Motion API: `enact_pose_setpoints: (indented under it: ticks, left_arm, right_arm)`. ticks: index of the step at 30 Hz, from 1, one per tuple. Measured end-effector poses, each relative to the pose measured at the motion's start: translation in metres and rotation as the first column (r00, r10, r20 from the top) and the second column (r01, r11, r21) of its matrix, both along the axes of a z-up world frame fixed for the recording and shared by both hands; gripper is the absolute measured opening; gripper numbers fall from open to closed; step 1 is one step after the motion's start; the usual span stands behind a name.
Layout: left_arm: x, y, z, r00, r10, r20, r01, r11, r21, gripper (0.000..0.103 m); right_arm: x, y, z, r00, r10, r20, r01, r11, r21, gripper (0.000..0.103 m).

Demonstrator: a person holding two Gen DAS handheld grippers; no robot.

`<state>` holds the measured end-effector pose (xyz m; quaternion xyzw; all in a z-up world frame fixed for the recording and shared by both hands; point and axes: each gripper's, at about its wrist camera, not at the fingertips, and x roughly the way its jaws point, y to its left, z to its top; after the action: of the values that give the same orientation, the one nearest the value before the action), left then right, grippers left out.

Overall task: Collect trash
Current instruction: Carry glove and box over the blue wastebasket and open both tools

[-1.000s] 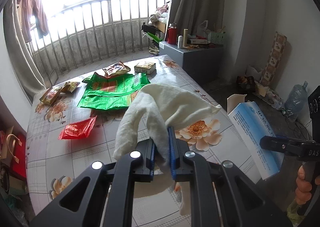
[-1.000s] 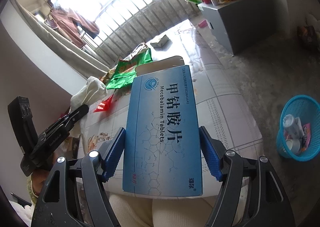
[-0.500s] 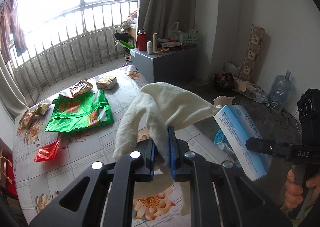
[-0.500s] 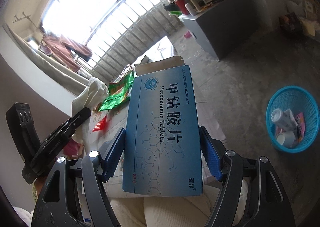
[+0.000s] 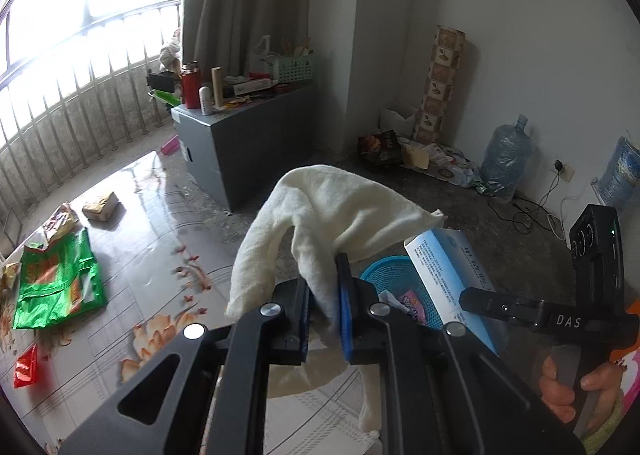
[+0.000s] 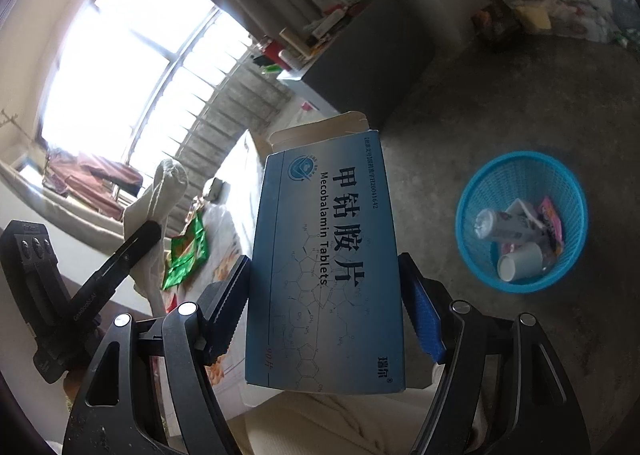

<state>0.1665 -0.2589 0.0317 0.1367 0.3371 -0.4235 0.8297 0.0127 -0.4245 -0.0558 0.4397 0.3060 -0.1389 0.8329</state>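
The right tool gripped a flat blue cardboard tablet box at mid-frame, carrying it toward the blue mesh plastic basket at right; next it needed positioning above the rim before release. The left tool clamped a cream cloth

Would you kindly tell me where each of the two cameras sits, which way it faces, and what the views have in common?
Left wrist: sits on the left gripper, looking along its jaws, shut on a white cloth, toward the floral table and far wall; the right gripper and a hand show.
Right wrist: sits on the right gripper, jaws shut on a blue medicine box, looking down at the floor; the left gripper shows.
Shared: cloth, box, blue basket, green bag, grey cabinet.
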Motion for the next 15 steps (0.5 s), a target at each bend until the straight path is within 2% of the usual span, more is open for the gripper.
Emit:
enact_pose_setpoints:
  ticks: [6, 15]
  left_arm:
    - [0.013, -0.067, -0.028, 0.99, -0.088, -0.11, 0.091, 0.995, 0.029, 0.011]
    - [0.025, -0.159, -0.094, 0.948, -0.173, -0.266, 0.2, 0.977, 0.077, 0.012]
  right_arm:
    - [-0.026, -0.042, -0.029, 0.989, -0.133, -0.061, 0.136, 0.989, 0.052, 0.068]
    - [-0.038, -0.088, -0.106, 0.947, -0.252, -0.198, 0.286, 0.943, 0.167, 0.068]
